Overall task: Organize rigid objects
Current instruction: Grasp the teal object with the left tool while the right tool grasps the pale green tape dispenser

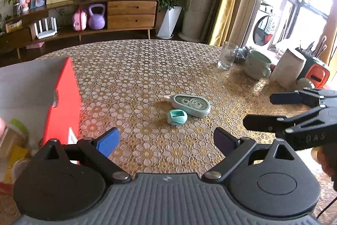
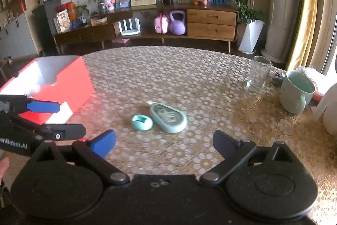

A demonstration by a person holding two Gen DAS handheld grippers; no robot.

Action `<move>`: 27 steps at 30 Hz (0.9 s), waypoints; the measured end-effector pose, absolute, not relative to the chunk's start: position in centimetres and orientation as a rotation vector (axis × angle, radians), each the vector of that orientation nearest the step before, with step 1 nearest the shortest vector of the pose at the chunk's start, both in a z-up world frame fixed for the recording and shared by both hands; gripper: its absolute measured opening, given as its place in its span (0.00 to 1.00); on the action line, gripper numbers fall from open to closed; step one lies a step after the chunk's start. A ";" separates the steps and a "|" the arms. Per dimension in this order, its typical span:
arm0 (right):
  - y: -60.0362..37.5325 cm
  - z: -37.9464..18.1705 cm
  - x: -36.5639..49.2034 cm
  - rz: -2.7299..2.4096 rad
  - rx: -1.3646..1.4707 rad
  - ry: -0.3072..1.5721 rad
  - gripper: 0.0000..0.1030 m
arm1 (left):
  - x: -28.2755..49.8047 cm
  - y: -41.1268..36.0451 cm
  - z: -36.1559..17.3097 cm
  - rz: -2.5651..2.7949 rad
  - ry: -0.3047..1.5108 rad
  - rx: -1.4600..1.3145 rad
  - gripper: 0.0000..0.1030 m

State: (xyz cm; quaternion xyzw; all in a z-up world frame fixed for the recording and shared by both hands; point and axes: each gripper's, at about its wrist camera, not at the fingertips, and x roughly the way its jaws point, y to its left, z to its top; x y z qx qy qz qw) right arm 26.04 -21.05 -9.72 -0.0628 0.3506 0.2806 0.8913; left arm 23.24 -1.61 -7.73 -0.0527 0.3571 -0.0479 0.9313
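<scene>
A teal correction tape dispenser lies flat on the patterned table, with its small teal cap lying separate just in front of it. Both also show in the right wrist view: the dispenser and the cap. A red open box with a white inside stands at the left; it shows in the right wrist view too. My left gripper is open and empty, short of the cap. My right gripper is open and empty, also short of both items. Each gripper shows in the other's view: the right one, the left one.
A clear glass, a pale green mug and a white roll stand at the table's far right, with a utensil holder behind. A wooden sideboard stands beyond the table.
</scene>
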 end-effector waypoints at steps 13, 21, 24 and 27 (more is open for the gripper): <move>-21.0 -15.4 31.8 0.606 -0.181 0.788 0.83 | 29.1 -3.8 -13.4 -0.030 0.785 -0.074 0.94; -19.9 -16.1 33.2 0.709 -0.261 0.761 0.80 | 31.2 -3.9 -15.4 0.004 0.788 -0.071 0.94; -19.5 -16.5 33.9 0.730 -0.275 0.764 0.75 | 31.9 -3.5 -15.8 0.009 0.790 -0.080 0.94; -19.3 -16.6 34.9 0.740 -0.261 0.775 0.75 | 32.5 -3.5 -16.1 0.023 0.782 -0.065 0.93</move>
